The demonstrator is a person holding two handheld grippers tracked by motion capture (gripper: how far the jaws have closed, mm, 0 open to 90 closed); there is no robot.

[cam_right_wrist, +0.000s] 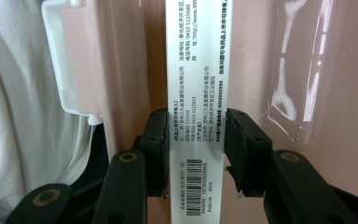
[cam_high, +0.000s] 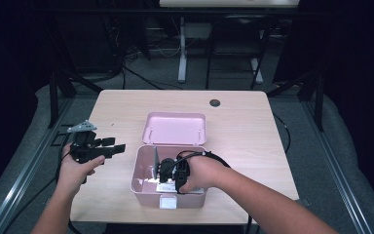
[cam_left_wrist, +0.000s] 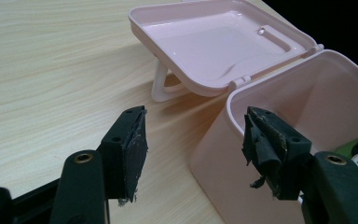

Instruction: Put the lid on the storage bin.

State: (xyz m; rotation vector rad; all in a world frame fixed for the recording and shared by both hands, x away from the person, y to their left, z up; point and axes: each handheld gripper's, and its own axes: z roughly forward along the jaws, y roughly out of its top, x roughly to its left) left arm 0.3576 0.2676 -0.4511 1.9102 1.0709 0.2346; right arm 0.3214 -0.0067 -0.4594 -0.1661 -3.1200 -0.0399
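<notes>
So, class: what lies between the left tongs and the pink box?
Nothing: bare wooden table separates the left tongs from the pink box, seen in the high view.

glossy pink plastic box (cam_high: 143,183), matt wood-grain table (cam_high: 243,126)

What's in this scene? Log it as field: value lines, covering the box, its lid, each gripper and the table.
box: pink storage box, open, near table's front edge
lid: pink lid, swung back behind the box
right gripper: right gripper inside the box, jaws closed on a white printed carton
left gripper: left gripper open, holding nothing, beside the box's left wall
table: light wooden table, dark round grommet near far edge
</notes>
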